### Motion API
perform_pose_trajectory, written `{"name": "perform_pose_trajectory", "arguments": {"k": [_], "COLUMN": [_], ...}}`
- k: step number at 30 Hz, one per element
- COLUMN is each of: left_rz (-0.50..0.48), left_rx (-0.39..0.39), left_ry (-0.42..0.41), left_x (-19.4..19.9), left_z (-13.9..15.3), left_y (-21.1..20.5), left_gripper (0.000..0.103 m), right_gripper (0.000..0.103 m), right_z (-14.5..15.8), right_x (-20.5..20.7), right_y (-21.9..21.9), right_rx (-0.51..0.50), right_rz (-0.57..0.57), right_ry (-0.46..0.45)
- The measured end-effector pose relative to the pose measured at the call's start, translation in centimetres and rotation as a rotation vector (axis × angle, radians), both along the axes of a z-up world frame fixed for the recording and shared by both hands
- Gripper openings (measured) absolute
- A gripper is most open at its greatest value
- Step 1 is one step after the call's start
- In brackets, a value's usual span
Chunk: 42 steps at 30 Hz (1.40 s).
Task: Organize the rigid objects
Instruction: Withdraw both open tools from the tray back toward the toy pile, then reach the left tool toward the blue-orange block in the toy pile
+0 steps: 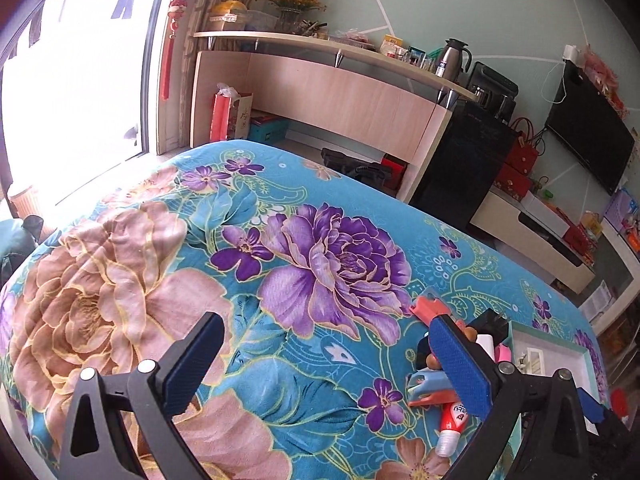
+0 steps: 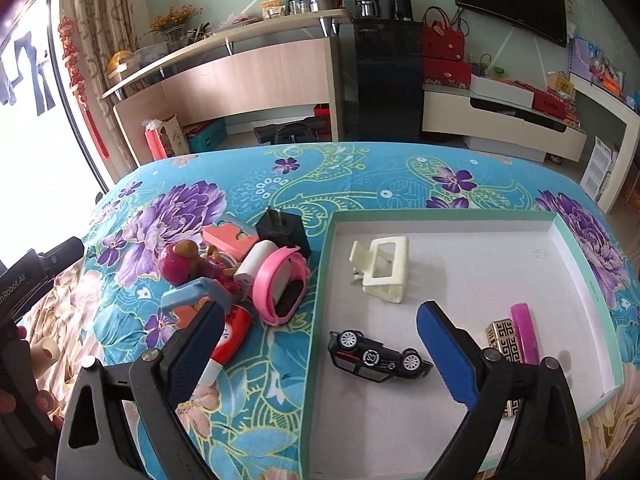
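A shallow white tray with a green rim lies on the floral cloth; it holds a cream phone stand, an overturned black toy car, a patterned box and a pink bar. Left of the tray is a pile: pink watch, black charger, pink doll, red tube, blue and orange pieces. My right gripper is open and empty above the tray's left edge. My left gripper is open and empty over the cloth, left of the pile.
The table is covered by a blue flower-patterned cloth. Behind it stand a wooden counter, a black cabinet and a low TV stand. A bright window is at the left. The left gripper's body shows at the right wrist view's left edge.
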<state>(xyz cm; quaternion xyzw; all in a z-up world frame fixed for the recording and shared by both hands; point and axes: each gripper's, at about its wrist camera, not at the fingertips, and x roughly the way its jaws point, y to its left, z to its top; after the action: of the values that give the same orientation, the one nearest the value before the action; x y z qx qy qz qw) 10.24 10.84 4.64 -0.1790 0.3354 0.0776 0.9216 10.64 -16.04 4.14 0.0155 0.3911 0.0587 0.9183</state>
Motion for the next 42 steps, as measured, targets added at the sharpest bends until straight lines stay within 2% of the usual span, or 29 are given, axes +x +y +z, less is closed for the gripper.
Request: {"name": "perform_pose_trajectory", "arguments": {"k": [4,7,14,18,25,30,38,42], "left_rz": [0.017,0.028,-0.020,-0.034,-0.160,-0.236,-0.297,-0.306], "left_rx": [-0.002,0.003,-0.023,-0.004,0.038,0.031,0.060,0.043], "left_ry": [0.001,0.014,0.051,0.061,0.097,0.116,0.137,0.145], "left_x": [0.0,0.3,1.3,1.7,2.6,3.1,4.1,4.5], "left_z": [-0.3,-1.0,-2.0,-2.3,-2.6,-3.0,-3.8,-4.2], "left_y": [0.5,0.7,0.1,-0.8,-4.6,-7.3,-10.2,-10.5], "left_gripper": [0.103,0.103,0.103,0.103,0.103,0.103,0.103,0.103], "right_gripper": [0.097,0.097,0.097,0.097,0.097,0.097,0.097,0.097], "right_z": [-0.2,-0.6,-1.7,-1.5,-2.1,-1.6,-1.8,-1.9], "right_x": [0.7,1.7,3.9,4.9,5.3,5.0,5.0,4.9], "right_y": [2.3,3.1,3.6,2.8,0.1,-1.4,-3.0,-3.3], "right_rx": [-0.020,-0.010,-0.034,-0.027,0.011,0.001,0.037,0.028], "right_rz": [0.051,0.047,0.033,0.013,-0.046,-0.081,-0.110,-0.125], "right_ry": [0.007,0.027,0.064,0.066,0.091,0.068,0.082,0.082]}}
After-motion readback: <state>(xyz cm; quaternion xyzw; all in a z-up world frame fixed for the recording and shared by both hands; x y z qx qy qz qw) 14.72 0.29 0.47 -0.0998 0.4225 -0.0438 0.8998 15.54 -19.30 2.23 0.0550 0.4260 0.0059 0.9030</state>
